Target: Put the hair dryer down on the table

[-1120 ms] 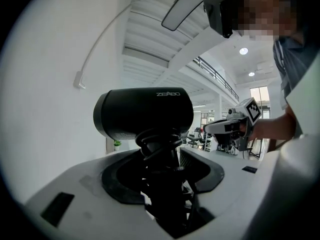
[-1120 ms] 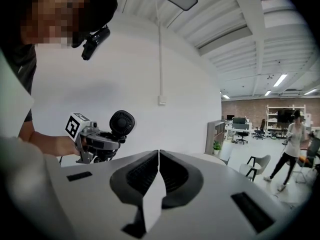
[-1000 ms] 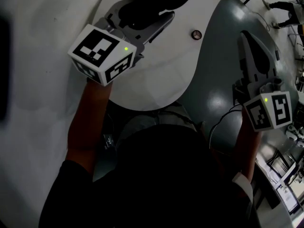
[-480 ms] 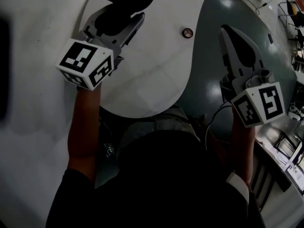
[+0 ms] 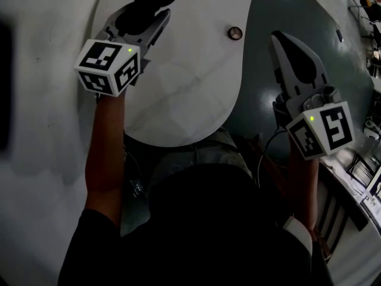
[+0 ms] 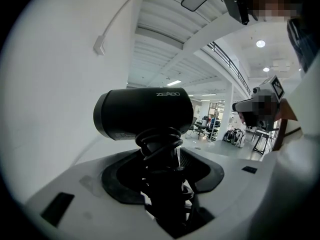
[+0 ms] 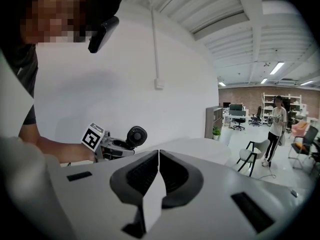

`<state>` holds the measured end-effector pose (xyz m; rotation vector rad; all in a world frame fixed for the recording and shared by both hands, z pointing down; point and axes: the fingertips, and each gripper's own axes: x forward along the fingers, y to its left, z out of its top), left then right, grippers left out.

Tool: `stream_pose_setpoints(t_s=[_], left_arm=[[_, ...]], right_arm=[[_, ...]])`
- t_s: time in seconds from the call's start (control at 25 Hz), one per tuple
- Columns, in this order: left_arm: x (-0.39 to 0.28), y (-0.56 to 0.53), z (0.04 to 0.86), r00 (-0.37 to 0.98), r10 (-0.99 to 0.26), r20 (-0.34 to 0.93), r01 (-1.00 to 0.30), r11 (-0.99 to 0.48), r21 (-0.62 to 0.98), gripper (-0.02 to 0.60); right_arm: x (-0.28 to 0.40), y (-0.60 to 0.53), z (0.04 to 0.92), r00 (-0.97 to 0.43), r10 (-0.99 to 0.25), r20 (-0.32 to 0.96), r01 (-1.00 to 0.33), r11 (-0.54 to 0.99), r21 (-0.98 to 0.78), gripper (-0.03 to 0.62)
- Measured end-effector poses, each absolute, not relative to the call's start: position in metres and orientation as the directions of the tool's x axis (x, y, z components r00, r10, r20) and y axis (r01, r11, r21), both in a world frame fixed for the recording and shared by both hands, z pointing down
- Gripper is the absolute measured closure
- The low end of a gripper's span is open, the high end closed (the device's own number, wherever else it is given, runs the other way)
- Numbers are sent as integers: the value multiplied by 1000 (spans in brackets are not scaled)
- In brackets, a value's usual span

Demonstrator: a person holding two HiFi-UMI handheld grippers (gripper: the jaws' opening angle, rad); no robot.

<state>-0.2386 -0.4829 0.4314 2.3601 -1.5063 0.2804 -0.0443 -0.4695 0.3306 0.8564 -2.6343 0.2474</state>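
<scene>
Weight probably sits high in the stiff, smooth hair dryer (image 6: 144, 113), so the left gripper (image 6: 162, 156) clamps its cord-wrapped handle (image 6: 160, 140), while the right gripper (image 7: 158, 155) is closed and empty.

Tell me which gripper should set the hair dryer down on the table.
Left. The left gripper clamps the hair dryer by its handle, above the table. The right gripper is shut, empty, and off past the table's edge.

Pale grey left claw (image 5: 140, 18) and right claw (image 5: 284, 40), black-white marker cubes (image 5: 108, 66), green LEDs (image 5: 129, 50); dark sleeves (image 5: 89, 243), white cuff (image 5: 300, 226).
</scene>
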Motion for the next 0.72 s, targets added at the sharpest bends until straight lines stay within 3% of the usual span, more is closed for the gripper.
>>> stream_pose_setpoints(t_s=[0.72], left_arm=[[-236,-505,528,425,-746,512,-898,-417,139,370]], right_arm=[[-38,-478,368,-725,-523,448,-620,779,-93,585]])
